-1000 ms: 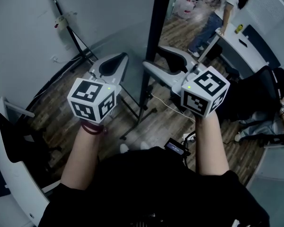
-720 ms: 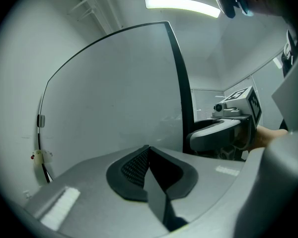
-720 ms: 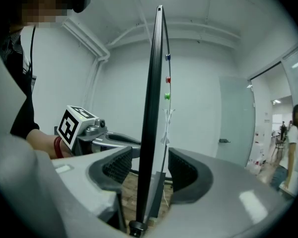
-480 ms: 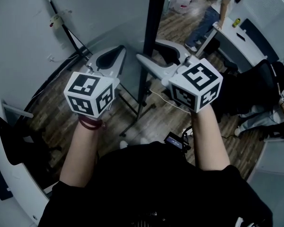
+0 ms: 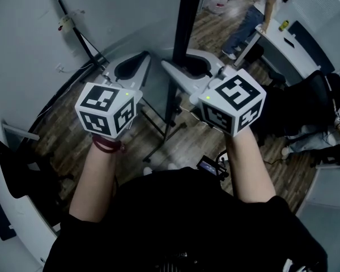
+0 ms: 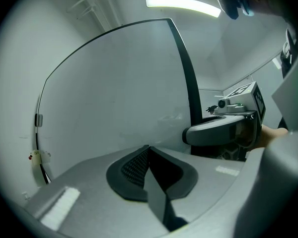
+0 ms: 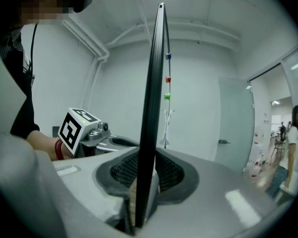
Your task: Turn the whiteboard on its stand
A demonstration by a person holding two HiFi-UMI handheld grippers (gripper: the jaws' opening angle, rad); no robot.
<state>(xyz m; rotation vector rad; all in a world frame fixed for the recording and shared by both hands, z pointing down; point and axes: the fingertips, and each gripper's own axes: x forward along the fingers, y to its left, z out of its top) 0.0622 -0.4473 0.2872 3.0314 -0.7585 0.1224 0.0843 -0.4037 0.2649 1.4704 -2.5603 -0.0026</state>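
Note:
The whiteboard (image 5: 130, 16) stands almost edge-on, its black frame edge (image 5: 184, 33) running up the middle of the head view. My right gripper (image 5: 178, 61) is at that edge. Its jaws have just been closing, and in the right gripper view the black edge (image 7: 154, 93) runs between the pads of my right gripper (image 7: 144, 182), which press on it. My left gripper (image 5: 143, 56) hangs just left of the edge, close to the white face (image 6: 114, 93). The left gripper (image 6: 149, 150) has its jaws together with nothing between them.
The stand's black legs (image 5: 164, 135) spread over the wood floor below the grippers. A black pole with cables (image 5: 79, 38) leans at the left. One person (image 5: 260, 16) stands by a white desk (image 5: 289, 50) at the back right. Small coloured magnets (image 7: 167, 78) sit on the board.
The right gripper's wide jaws have come together round the board's black edge. Both grippers have shifted slightly left and nearer the board.

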